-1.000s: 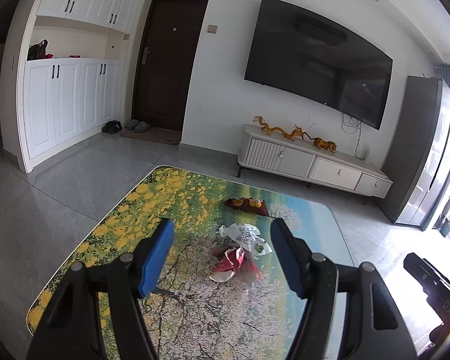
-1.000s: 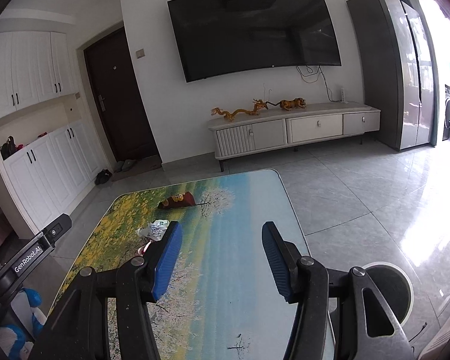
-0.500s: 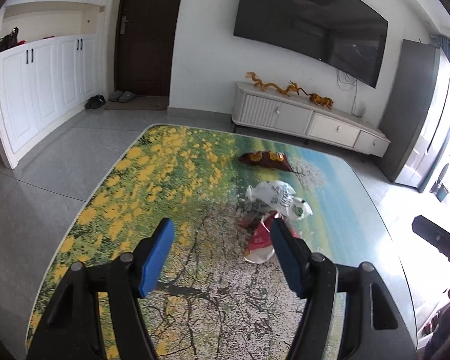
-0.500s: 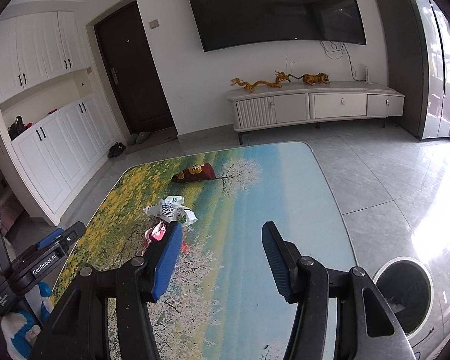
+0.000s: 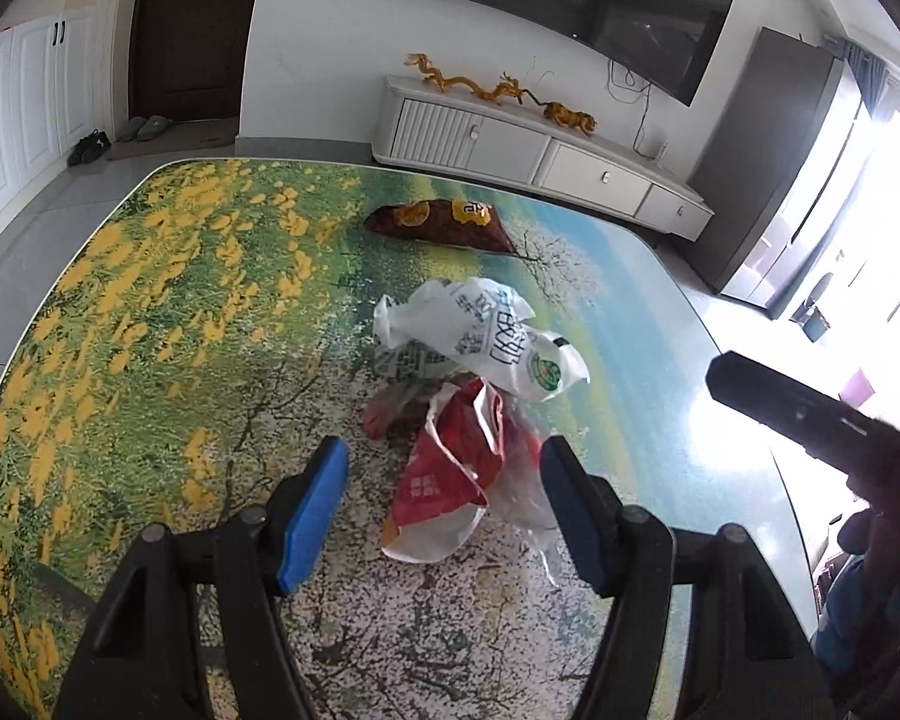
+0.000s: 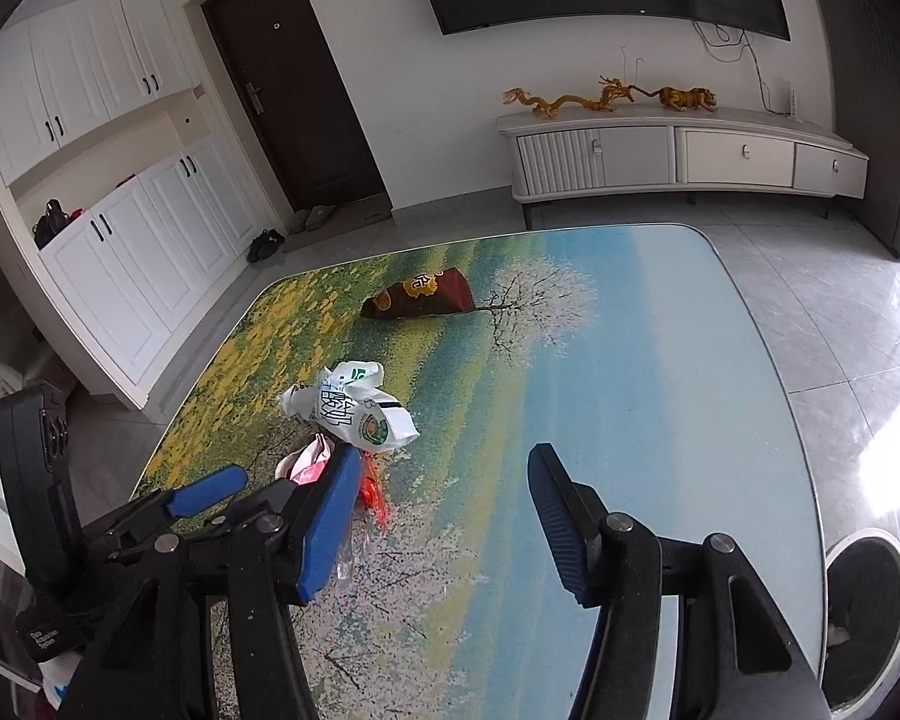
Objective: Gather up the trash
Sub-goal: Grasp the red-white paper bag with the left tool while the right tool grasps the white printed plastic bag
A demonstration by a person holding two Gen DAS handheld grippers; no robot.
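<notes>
left gripper (image 5: pixel 444 507) spread wide over red wrapper (image 5: pixel 450 468), not touching. white bag (image 5: pixel 486 339) just behind. right gripper (image 6: pixel 438 510) spread above table (image 6: pixel 660 372), holding nothing. bin (image 6: pixel 867 600) beside table.

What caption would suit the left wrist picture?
Open left tongs poised around a red wrapper, a white bag beyond it on the flower-print table.

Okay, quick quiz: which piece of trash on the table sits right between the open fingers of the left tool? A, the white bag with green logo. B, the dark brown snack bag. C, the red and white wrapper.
C: the red and white wrapper lies between the open fingers of the left tool, with the other trash farther off.
</notes>
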